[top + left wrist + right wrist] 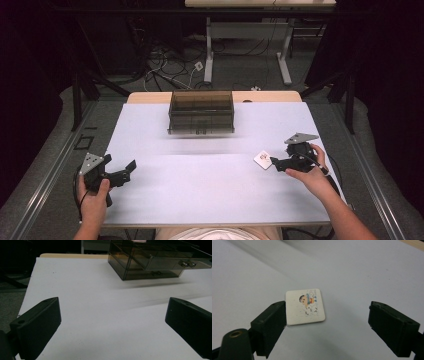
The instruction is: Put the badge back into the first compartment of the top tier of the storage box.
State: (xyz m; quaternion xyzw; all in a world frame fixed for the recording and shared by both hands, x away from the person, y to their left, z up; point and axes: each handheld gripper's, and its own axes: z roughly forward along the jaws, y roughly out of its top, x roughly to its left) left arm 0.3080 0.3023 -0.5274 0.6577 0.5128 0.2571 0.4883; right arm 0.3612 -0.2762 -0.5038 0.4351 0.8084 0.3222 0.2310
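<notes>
A: High view status?
B: Left gripper (120, 172) idle, fingers spread; right gripper (277, 162) at the square tile (263, 159).

A: Right gripper view?
B: Fingers spread; tile (305, 306) flat on the tabletop (362, 270), touching one finger (270, 323). Likely step: pre-grasp. Next: centre, then close.

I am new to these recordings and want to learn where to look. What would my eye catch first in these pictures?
First, the smoky see-through drawer box standing at the far middle of the white table. Next, the small white tile with a cartoon figure, lying flat at the table's right, just ahead of the right gripper, whose jaws stand open. The left gripper, also open, holds nothing at the near left.
</notes>
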